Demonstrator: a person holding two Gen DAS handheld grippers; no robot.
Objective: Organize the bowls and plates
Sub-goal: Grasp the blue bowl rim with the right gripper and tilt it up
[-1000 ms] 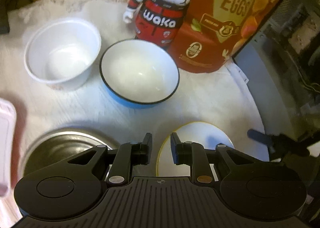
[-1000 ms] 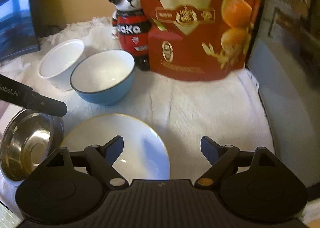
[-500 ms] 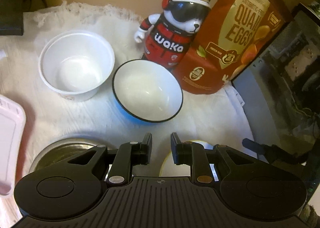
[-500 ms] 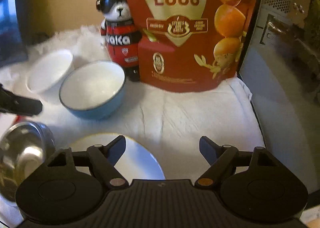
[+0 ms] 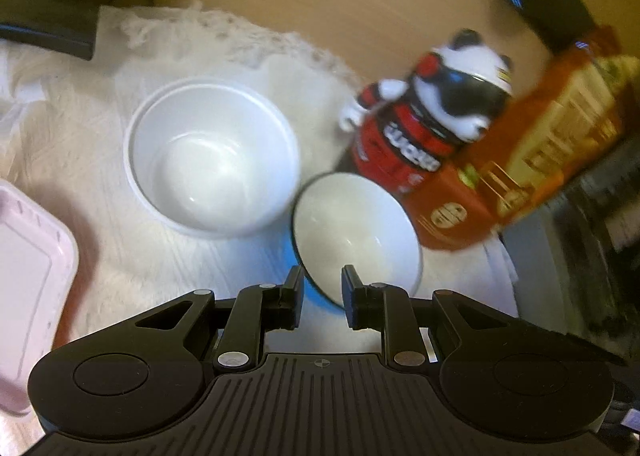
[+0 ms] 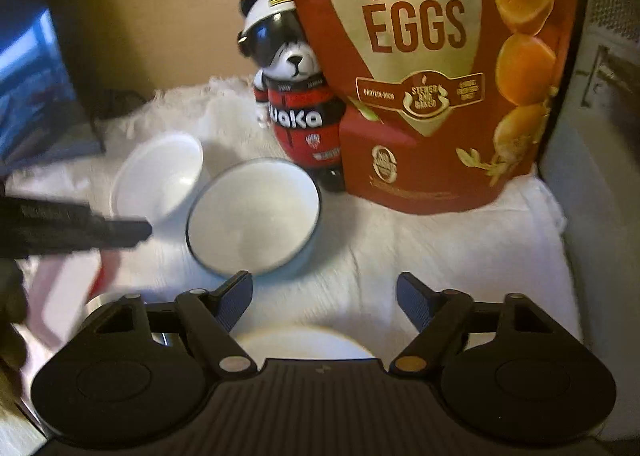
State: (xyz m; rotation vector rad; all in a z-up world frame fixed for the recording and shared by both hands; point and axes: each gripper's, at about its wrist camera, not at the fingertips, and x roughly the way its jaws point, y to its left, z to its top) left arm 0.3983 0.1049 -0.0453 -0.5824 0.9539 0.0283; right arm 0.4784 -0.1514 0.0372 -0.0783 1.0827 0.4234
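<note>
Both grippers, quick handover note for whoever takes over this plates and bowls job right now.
Left gripper: jaws narrow but gapped, holding nothing, aimed at the near rim of the blue bowl.
Right gripper: wide open, empty, above the white plate.
White bowl sits beside the blue bowl; a steel bowl just peeks past the right gripper's left finger.
Done: nothing stacked yet.
Left: gather the bowls, sort the plate. Mind the panda figure and quail egg bag behind.
</note>
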